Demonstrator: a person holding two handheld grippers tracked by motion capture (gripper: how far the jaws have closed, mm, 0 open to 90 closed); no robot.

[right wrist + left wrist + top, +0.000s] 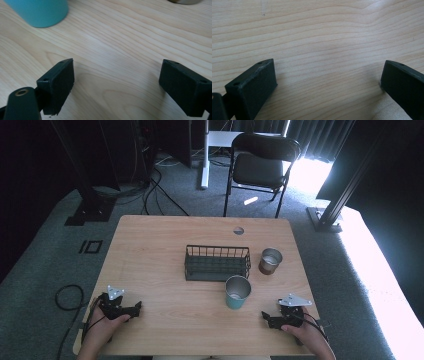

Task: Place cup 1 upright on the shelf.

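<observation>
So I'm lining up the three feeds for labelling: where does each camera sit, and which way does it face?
High view: above the person's table edge, looking forward and down at the wooden table, wire basket and two cups; both hands with tongs show.
Left gripper view: rides the left tongs, facing bare tabletop; open jaws show.
Right gripper view: rides the right tongs, facing the teal cup; open jaws show.
Shared: the teal cup appears in the high and right gripper views.
</observation>
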